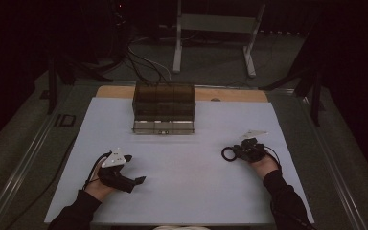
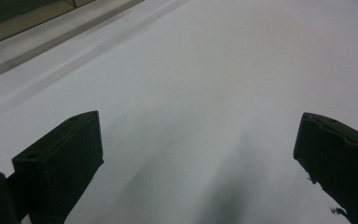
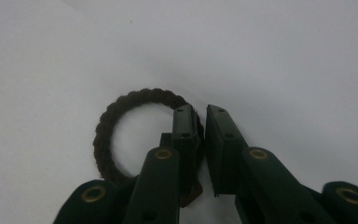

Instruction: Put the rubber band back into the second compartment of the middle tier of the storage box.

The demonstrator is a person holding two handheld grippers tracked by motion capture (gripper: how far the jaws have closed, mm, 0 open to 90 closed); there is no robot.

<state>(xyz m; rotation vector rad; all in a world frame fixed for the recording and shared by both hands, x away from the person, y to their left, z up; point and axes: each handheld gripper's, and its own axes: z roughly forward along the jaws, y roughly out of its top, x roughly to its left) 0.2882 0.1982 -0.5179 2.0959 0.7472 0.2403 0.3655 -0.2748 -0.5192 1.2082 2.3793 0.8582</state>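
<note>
A dark braided hair tie (image 3: pixel 103 135) lies as a ring on the white table top. My right gripper (image 3: pixel 200 113) has its jaws together on the ring's right side, pinching the braid between the pads. From above, the hair tie (image 1: pixel 223 154) sticks out to the left of the right gripper (image 1: pixel 238 152) at the table's right. My left gripper (image 1: pixel 135 168) rests at the front left, jaws spread wide. Nothing but bare white surface lies between the jaws of the left gripper (image 2: pixel 196 154).
A dark see-through box (image 1: pixel 164 106) with a clear drawer at its base stands at the back middle of the white table top (image 1: pixel 191 191). A small pale scrap (image 1: pixel 254 133) lies just beyond the right gripper. A metal stand (image 1: pixel 215 28) is on the floor behind.
</note>
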